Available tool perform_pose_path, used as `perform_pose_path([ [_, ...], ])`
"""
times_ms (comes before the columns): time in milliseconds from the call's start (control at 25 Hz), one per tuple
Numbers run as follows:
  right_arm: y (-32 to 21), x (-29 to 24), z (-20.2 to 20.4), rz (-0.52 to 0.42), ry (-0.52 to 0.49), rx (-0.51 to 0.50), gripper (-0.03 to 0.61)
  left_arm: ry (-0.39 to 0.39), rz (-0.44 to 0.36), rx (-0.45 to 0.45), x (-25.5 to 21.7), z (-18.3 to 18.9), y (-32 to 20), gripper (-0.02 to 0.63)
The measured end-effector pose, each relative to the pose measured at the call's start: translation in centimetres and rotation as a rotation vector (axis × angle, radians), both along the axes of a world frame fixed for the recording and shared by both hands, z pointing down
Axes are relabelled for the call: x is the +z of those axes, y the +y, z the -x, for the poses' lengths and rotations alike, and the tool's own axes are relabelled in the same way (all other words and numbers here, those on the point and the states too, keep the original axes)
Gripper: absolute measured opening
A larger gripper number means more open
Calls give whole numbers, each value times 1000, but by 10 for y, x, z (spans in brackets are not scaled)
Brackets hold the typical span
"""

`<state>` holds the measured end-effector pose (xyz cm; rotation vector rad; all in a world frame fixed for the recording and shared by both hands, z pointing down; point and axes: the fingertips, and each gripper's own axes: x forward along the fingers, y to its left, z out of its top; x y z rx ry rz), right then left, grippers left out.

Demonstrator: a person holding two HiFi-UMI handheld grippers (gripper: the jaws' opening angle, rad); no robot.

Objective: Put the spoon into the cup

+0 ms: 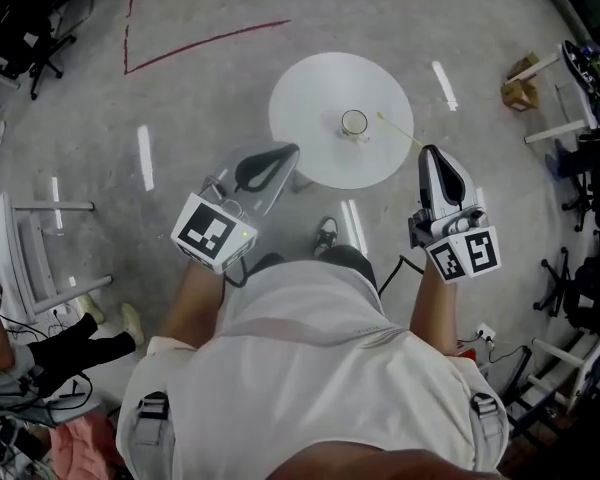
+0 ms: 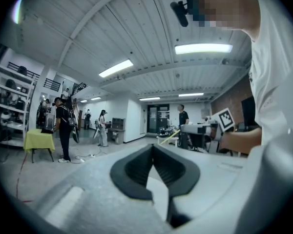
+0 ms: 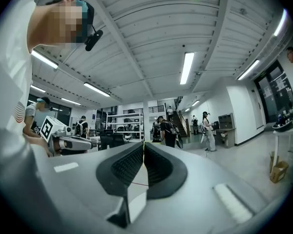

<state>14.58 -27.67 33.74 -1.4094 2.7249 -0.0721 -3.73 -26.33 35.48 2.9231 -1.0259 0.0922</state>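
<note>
While the cup [image 1: 354, 123] and spoon [image 1: 398, 130] are being shown clearly by the head view alone, the left gripper [image 2: 153, 149] and right gripper [image 3: 143, 146] are being held with jaws together, empty.

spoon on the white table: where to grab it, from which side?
Probably the end nearest the table edge, taken with the right gripper from the right. The spoon lies flat and slanted beside the cup, apart from it; that end points toward the gripper. Set the jaws across the thin shaft. Which end is the bowl is too small to tell.
</note>
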Motion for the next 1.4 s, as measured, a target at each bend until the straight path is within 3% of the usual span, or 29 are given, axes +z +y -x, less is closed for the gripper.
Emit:
perform_pose_path([
  [240, -73, 32, -51, 95, -35, -48, 11, -8, 37, -55, 12, -53, -55, 3],
  [440, -122, 64, -60, 162, 45, -116, 11, -5, 72, -104, 27, -71, -91, 3],
  [680, -161, 115, -41, 282, 127, -121, 11, 8, 157, -119, 61, -54, -117, 3],
  [920, -179, 172, -8, 364, 239, -133, 12, 10, 171, -100, 74, -38, -137, 3],
  [1160, -200, 244, 6, 427, 411, -184, 11, 14, 239, -123, 94, -29, -141, 3],
  [1400, -213, 305, 23, 511, 479, -171, 12, 5, 254, -169, 105, 4, -142, 3],
])
